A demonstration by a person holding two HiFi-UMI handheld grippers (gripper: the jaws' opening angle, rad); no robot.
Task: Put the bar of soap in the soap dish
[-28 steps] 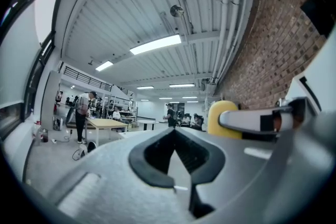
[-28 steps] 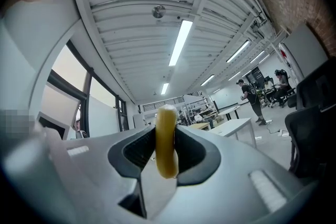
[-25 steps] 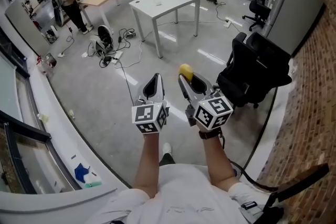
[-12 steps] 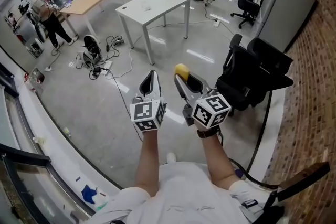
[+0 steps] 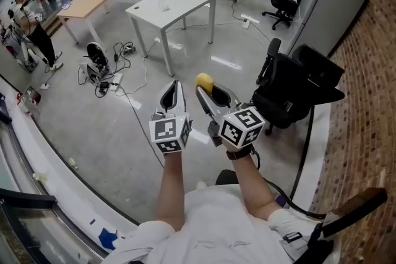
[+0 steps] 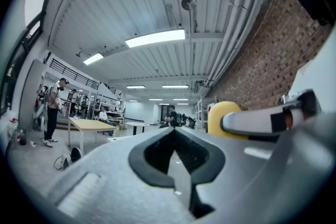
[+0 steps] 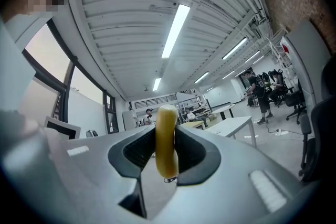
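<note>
Plainly, in the head view the right gripper (image 5: pixel 206 91) carries the single yellow oval bar of soap (image 5: pixel 203 80) above the grey floor (image 5: pixel 117 127), with the left gripper (image 5: pixel 174 86) just beside it. I can make out no soap dish, so the pickup seems done and the placing remains.

In the left gripper view, its jaws meet on nothing.

In the right gripper view, two jaws clamp the soap edge-on.

Straight ahead of you it's open floor (image 5: pixel 117 127) all the way to the white table (image 5: pixel 176 0), so plenty of room there. Right side's tight: the black office chair (image 5: pixel 297 86) sits near your right gripper (image 5: pixel 205 89), brick wall (image 5: pixel 365 83) behind it. Cables (image 5: pixel 114 78) litter the floor on the left.
</note>
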